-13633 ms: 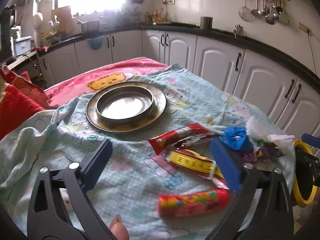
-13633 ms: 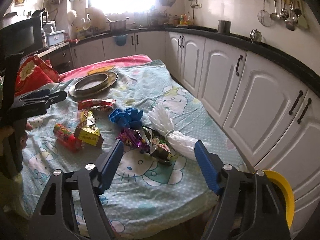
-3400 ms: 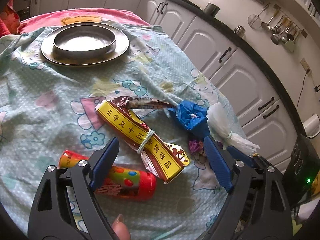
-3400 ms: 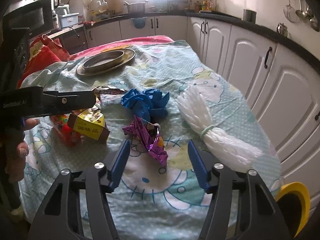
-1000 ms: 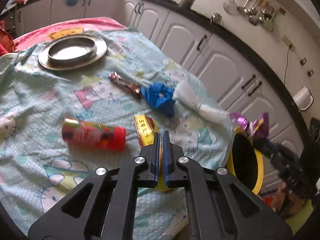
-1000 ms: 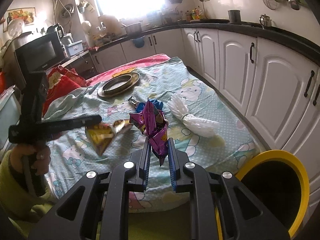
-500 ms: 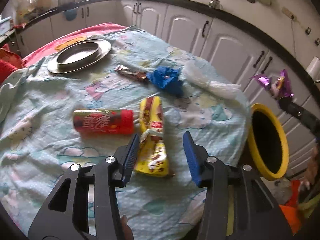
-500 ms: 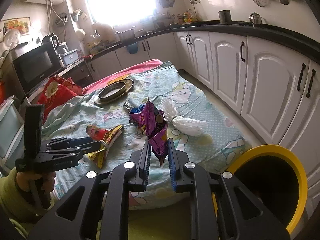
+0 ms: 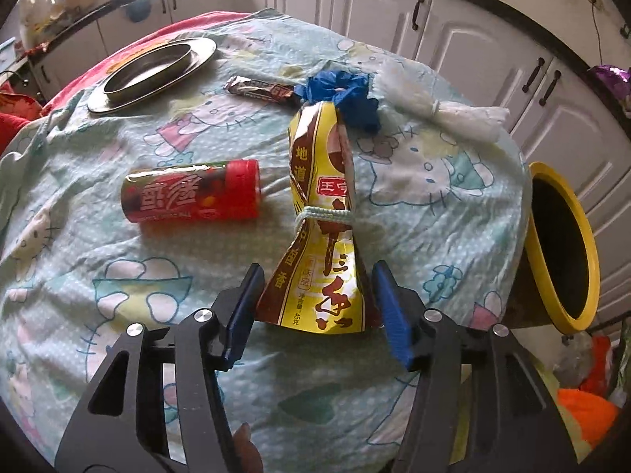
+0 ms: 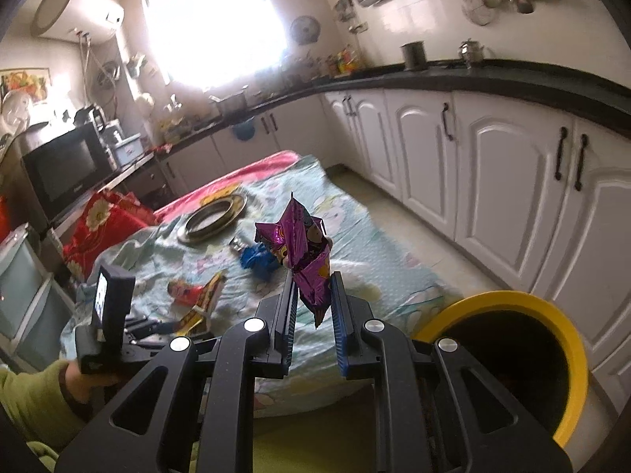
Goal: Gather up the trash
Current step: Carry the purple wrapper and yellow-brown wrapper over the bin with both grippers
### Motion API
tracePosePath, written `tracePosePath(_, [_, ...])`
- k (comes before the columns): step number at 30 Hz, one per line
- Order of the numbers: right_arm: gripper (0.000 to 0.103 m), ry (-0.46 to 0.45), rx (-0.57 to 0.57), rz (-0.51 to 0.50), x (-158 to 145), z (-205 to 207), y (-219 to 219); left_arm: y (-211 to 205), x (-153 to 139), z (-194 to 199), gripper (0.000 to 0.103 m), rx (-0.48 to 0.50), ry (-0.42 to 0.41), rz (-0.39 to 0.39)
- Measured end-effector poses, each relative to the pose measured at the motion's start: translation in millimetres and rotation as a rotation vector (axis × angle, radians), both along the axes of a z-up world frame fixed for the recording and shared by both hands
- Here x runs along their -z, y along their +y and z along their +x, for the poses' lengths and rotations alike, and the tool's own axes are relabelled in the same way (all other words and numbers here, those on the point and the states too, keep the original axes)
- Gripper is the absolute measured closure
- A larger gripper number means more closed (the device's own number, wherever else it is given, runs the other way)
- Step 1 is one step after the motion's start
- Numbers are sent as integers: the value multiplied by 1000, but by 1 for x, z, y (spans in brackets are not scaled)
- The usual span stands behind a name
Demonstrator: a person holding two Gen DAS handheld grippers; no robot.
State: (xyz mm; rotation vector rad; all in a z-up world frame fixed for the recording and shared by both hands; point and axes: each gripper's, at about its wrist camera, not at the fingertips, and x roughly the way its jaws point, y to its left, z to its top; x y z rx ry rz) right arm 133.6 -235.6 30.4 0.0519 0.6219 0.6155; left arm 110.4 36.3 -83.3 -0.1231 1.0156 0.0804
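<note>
Left wrist view: left hand-held gripper (image 9: pixel 315 307) jaws just opened, yellow snack packet (image 9: pixel 321 232) released between them onto bench cloth (image 9: pixel 98 260), not binned; right hand-held gripper (image 10: pixel 311 315) clenched on purple wrapper (image 10: pixel 303 252) near yellow bin (image 10: pixel 512 358)

The left hand-held gripper (image 9: pixel 313 307) is pointing steeply down over the near edge of the bed (image 9: pixel 165 276), its blue pads having just been opening and now standing apart on either side of a yellow snack packet (image 9: pixel 319 236), neither pad pressing on it. A fingertip (image 9: pixel 246 449) is showing beneath its frame. The right hand-held gripper (image 10: pixel 311 315) is tilting gently downward off the bed's near right corner, its pads pinching a crumpled purple wrapper (image 10: pixel 303 252). A green sleeve (image 10: pixel 35 406) is covering the left forearm.
</note>
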Motion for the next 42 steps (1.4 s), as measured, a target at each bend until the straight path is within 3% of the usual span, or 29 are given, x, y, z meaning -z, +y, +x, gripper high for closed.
tracePosePath(7, [87,-52,76,3,-11,-5,-29,-11,-12,-6,58,60,-31,-98])
tracePosePath(18, [87,-58,140,-5,-8,-6,-49,-53,-56,-5,58,181,-150,-168])
tracePosePath(30, [87,-52,185,1,-4,-12,-66,-105,-78,10,58,297,-202,-179])
tracePosePath(42, [87,-47,247,-2,3,-15,-89,-149,-79,23,58,393,-207,-174])
